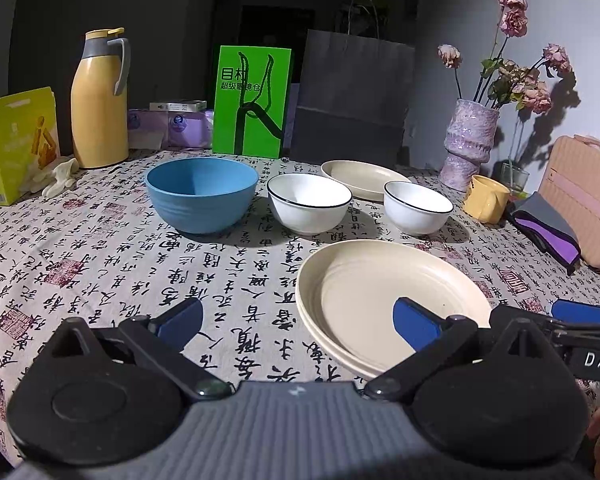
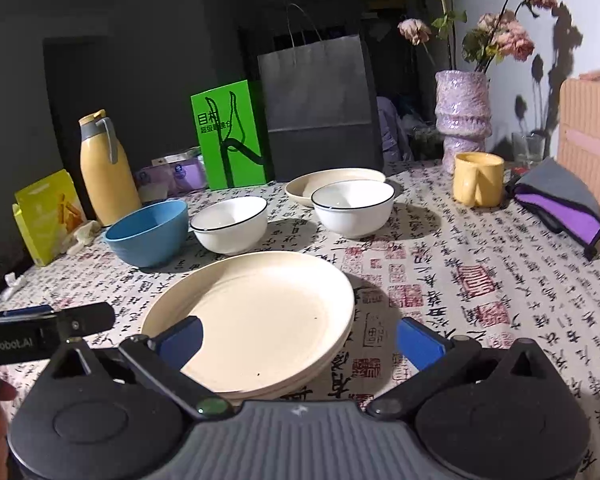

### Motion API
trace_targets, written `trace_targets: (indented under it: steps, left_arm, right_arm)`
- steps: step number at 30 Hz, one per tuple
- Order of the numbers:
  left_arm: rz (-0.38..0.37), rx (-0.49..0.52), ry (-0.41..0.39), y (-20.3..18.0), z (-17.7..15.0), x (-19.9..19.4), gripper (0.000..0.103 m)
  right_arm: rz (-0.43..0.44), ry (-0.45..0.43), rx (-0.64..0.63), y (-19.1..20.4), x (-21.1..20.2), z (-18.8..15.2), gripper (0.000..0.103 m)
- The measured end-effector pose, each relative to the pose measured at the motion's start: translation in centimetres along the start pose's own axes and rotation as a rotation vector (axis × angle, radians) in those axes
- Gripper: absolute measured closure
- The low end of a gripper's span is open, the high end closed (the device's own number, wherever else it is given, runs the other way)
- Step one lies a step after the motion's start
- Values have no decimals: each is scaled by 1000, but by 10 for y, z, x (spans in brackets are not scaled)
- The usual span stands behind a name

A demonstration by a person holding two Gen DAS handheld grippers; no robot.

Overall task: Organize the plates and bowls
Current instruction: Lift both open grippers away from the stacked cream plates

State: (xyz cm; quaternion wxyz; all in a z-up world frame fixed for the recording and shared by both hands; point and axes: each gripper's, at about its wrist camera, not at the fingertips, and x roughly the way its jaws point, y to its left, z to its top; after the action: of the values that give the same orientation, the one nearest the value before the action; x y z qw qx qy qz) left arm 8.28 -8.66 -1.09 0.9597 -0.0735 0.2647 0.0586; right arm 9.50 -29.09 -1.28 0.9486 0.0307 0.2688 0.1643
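Note:
A stack of cream plates [image 1: 384, 300] [image 2: 256, 316] lies on the tablecloth close in front of both grippers. Behind it stand a blue bowl [image 1: 202, 194] [image 2: 148, 232], a white black-rimmed bowl [image 1: 308, 202] [image 2: 230, 222], a second white bowl [image 1: 418, 206] [image 2: 354, 206] and another cream plate [image 1: 364, 178] [image 2: 300, 188]. My left gripper [image 1: 298, 322] is open and empty, its right finger over the stack's left side. My right gripper [image 2: 302, 342] is open and empty too, its left finger above the stack's near left rim.
Along the back stand a yellow thermos [image 1: 100, 100], a yellow carton [image 1: 18, 144], a green box [image 1: 252, 102], a dark paper bag [image 1: 352, 100] and a purple vase of flowers [image 1: 470, 140]. At right sit a yellow mug [image 2: 478, 178], folded cloths [image 2: 560, 204] and a pink case [image 2: 592, 136].

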Motion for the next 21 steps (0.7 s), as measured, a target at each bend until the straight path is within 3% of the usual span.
trace_targets:
  steps: [6,16,21]
  left_arm:
    - [-6,-9,4,6,-2,-1,0]
    - [-20,-30,23,18,2,0,0]
    - [-50,-19,48,19,10,5,0]
  right_arm:
    - [-21,59,5,4,4,5,0]
    - [-23,46,-8,1,1,7,0]
    - [73,55,75,-15,0,17,0]
